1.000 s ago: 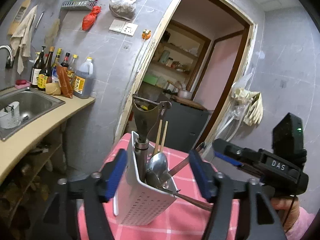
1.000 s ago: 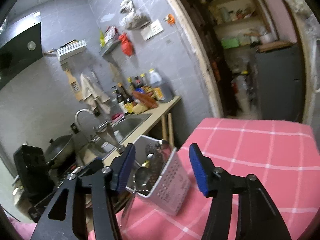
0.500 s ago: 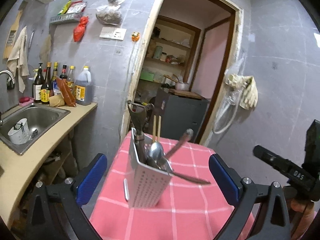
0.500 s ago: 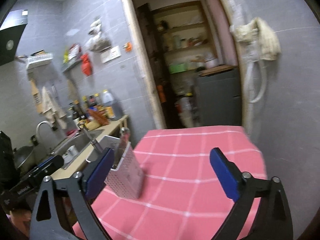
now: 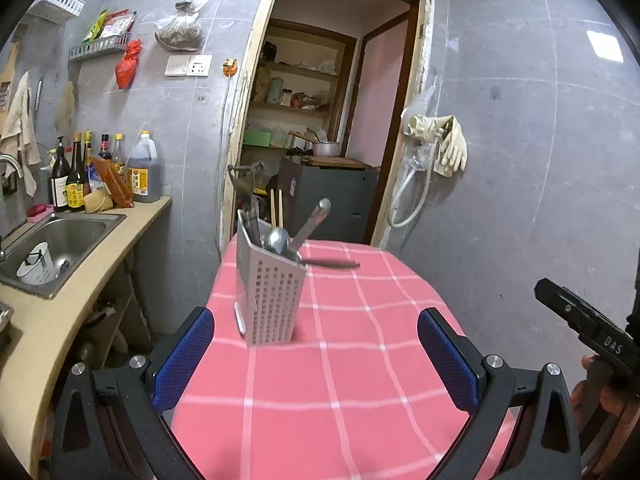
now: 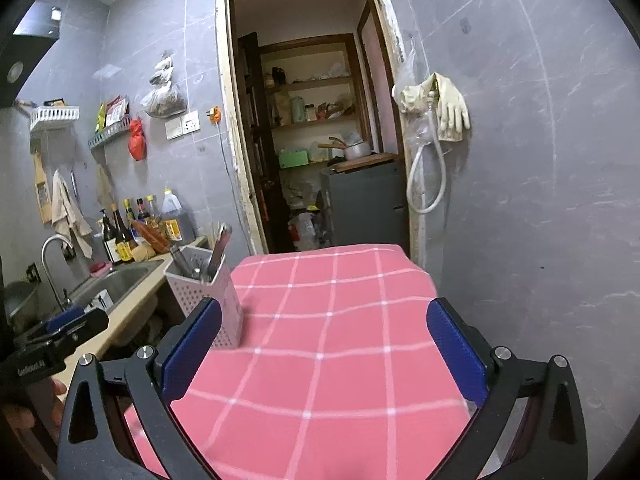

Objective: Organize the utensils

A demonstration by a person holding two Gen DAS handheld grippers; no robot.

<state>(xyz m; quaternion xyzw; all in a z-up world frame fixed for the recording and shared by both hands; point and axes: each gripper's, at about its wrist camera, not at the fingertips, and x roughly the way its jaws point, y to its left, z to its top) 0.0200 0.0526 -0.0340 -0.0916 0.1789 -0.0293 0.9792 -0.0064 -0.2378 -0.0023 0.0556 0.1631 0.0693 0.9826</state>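
A white perforated utensil holder (image 5: 269, 295) stands on the left part of the pink checked table (image 5: 344, 360). It holds a spoon (image 5: 277, 239), chopsticks (image 5: 276, 208), a peeler (image 5: 244, 186) and a steel handle leaning right (image 5: 314, 220). A dark-handled utensil (image 5: 330, 264) sticks out to the right behind it. My left gripper (image 5: 316, 360) is open and empty, a short way back from the holder. My right gripper (image 6: 324, 352) is open and empty over the table; the holder (image 6: 208, 292) is at its left.
A counter with a steel sink (image 5: 60, 244) and several bottles (image 5: 100, 172) runs along the left. An open doorway (image 5: 320, 140) with shelves and a dark cabinet (image 5: 328, 200) is behind the table. Gloves and a hose (image 5: 436, 152) hang on the right wall.
Both grippers have opened wide and pulled back from the holder. The left gripper no longer brackets the holder, which now stands farther off on the table.
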